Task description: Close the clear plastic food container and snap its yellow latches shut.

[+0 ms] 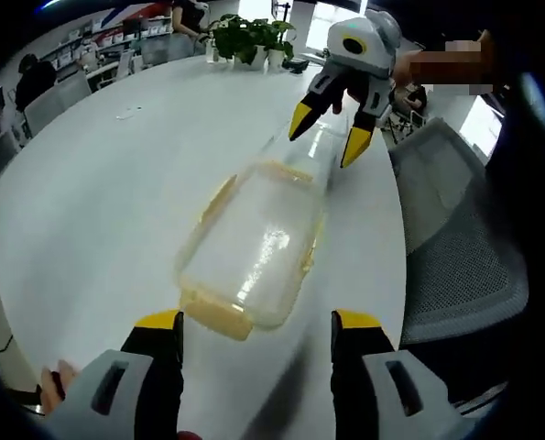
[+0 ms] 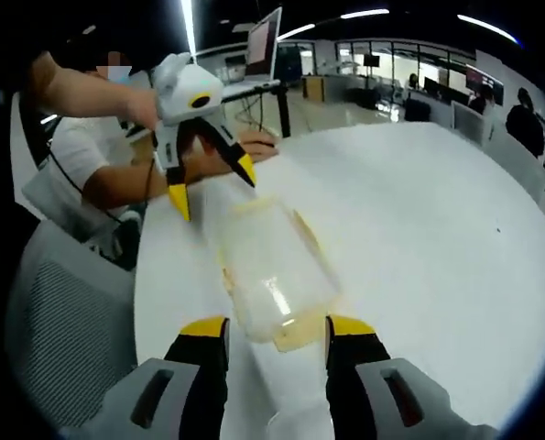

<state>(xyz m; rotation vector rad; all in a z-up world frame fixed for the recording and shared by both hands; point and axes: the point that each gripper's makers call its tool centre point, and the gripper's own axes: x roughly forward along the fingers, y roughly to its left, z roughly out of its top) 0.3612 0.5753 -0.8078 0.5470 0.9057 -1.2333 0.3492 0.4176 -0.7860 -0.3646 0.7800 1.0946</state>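
A clear plastic food container [image 1: 254,243] with yellow latches [image 1: 219,318] lies lengthwise on the white round table [image 1: 107,174]; motion blur hides how its lid sits. My left gripper [image 1: 258,323] is open, its yellow tips on either side of the container's near end. Over the far end hangs my right gripper [image 1: 329,137], also open. In the right gripper view the container [image 2: 274,266] reaches in between the open right gripper [image 2: 277,328] tips, and the left gripper [image 2: 212,188] stands open at its other end. Whether any jaw touches the container I cannot tell.
A grey mesh chair [image 1: 455,257] stands against the table edge beside the container, the same chair [image 2: 61,321] being at the left in the right gripper view. Potted plants [image 1: 249,37] sit at the table's far side. The person's arm [image 2: 80,92] holds the left gripper.
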